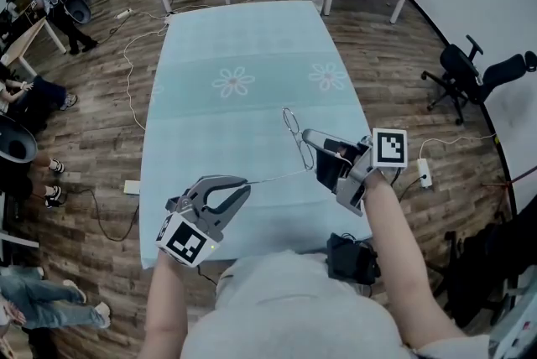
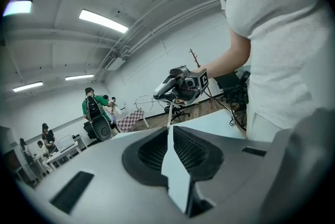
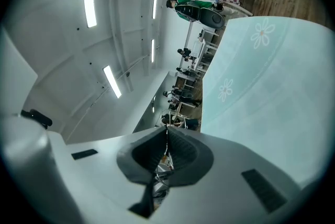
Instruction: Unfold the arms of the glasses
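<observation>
Your right gripper (image 1: 308, 139) clamps the glasses (image 1: 292, 127) over the table (image 1: 243, 39). At its eight o'clock your left gripper (image 1: 244, 184), nearly closed, seems to pinch the arm (image 1: 277, 178). Pulling further may bend this thin wire.

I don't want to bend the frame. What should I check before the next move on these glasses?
1. Left hand-held gripper shut on the temple arm: ok.
2. Right hand-held gripper shut on the glasses: ok, thin wire sits between its jaws.
3. Temple arm swung out from the frame: ok, it runs straight from one gripper to the other.
4. Other side unfolded too: cannot tell, too thin to make out.
5. Glasses held clear of the table: ok, the left gripper view shows them in the air.
</observation>
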`<state>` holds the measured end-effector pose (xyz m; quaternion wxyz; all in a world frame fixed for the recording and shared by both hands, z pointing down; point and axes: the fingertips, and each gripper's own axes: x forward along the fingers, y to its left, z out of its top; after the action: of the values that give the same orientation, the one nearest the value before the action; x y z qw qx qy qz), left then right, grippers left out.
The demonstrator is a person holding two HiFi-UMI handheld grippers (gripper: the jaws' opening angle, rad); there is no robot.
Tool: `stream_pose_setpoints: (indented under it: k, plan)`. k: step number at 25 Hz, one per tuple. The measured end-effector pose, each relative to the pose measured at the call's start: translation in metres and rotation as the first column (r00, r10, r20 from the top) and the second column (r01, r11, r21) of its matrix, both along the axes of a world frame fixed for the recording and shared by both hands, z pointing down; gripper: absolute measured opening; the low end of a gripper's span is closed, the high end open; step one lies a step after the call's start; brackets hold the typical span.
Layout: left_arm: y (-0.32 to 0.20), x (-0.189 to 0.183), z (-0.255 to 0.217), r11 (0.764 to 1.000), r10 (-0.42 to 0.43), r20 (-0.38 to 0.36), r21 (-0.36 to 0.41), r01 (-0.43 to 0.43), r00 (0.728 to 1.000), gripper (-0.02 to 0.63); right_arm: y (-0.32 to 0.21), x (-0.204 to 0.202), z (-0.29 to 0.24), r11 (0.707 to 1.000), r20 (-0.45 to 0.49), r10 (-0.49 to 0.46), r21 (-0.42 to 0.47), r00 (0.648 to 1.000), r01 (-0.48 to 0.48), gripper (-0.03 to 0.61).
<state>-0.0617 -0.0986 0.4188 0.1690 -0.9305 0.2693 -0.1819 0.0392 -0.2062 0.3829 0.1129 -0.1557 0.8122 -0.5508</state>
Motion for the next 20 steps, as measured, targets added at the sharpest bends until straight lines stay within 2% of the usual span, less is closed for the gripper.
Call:
stream_pose_setpoints:
  k: [8,13,20]
  plan:
    - [-0.011,-0.009,-0.01,0.998,-0.061,-0.039,0.01,0.062,0.997,0.043,0.006,-0.002,-0.006,0.999,0.015,-0.033,0.0,0.999,0.033,0.012]
    - [-0.014,-0.013,-0.001,0.996,-0.085,-0.052,-0.028,0.084,0.995,0.14,0.007,-0.002,-0.012,0.999,0.057,-0.039,-0.002,0.998,0.039,0.012]
    - [-0.018,-0.012,0.011,0.992,-0.114,-0.104,-0.068,0.107,0.988,0.147,0.005,-0.001,-0.02,0.999,0.161,-0.014,-0.028,0.987,0.019,0.012]
